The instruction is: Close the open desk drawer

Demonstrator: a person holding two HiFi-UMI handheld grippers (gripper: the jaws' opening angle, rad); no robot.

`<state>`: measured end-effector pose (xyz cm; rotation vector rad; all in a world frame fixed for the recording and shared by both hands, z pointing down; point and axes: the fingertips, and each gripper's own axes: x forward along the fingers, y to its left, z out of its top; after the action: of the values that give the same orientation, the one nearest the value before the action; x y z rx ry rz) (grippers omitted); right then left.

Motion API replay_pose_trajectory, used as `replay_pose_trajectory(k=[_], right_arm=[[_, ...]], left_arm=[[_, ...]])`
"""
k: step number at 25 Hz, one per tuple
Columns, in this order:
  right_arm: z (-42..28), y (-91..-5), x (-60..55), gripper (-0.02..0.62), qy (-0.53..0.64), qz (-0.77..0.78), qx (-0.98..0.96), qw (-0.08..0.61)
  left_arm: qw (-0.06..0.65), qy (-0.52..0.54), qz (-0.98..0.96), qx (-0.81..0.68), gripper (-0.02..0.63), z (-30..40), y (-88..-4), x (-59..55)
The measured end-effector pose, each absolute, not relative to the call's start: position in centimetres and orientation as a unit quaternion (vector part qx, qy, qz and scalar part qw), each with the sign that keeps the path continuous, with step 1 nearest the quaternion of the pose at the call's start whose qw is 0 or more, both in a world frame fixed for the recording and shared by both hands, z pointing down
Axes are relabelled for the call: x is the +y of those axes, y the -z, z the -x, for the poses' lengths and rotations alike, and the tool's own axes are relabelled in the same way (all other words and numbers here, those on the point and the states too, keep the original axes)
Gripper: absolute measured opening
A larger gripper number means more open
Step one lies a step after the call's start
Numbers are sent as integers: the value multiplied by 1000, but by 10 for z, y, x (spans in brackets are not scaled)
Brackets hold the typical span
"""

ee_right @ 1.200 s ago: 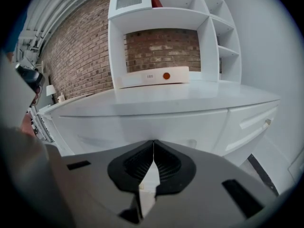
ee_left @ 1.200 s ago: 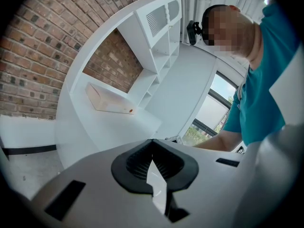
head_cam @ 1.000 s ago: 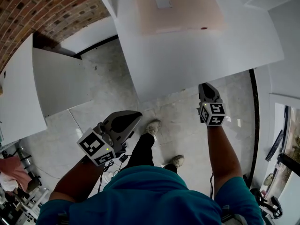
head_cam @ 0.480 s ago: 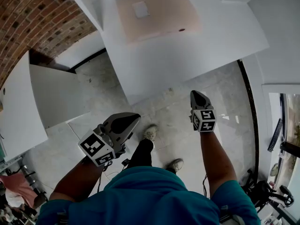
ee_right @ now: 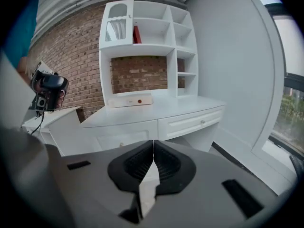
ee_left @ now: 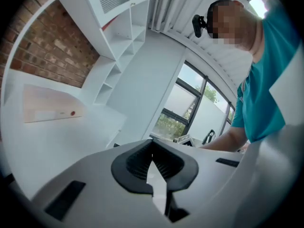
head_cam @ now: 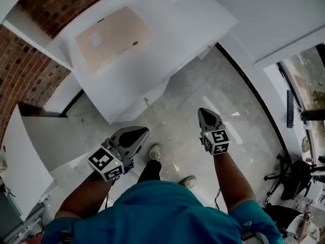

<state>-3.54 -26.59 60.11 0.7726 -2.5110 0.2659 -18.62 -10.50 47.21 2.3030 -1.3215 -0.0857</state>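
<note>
Head view looks down on me standing on the grey tiled floor (head_cam: 238, 121), a little back from the white counter (head_cam: 167, 50). Neither gripper touches anything. My left gripper (head_cam: 138, 132) is held low at the left, its jaws pressed together at the tips with nothing between them. My right gripper (head_cam: 205, 117) is out in front at the right and points toward the counter's front edge. Its jaws are closed too, and empty.

In the right gripper view the counter faces me, with a white shelf unit (ee_right: 142, 27) on top of it and a brick wall (ee_right: 71, 61) behind. Two drawer fronts sit under the top: the right drawer (ee_right: 187, 123) with its small knob (ee_right: 203, 121), and the left drawer (ee_right: 128, 136) just above my jaws. From here I cannot tell whether either one stands out from the frame. A pale pink pad (head_cam: 114, 37) with a red dot lies on the counter.
</note>
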Motion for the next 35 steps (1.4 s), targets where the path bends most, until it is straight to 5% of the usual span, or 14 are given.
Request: replay_pose_trajectory(k=[22, 35], right_arm=[[-387, -402, -134, 21, -114, -497, -844, 162], [-496, -330, -82, 21, -125, -574, -800, 120]], left_arm=[[153, 17, -952, -264, 15, -173, -322, -114], [111, 18, -982, -150, 15, -295, -260, -115]])
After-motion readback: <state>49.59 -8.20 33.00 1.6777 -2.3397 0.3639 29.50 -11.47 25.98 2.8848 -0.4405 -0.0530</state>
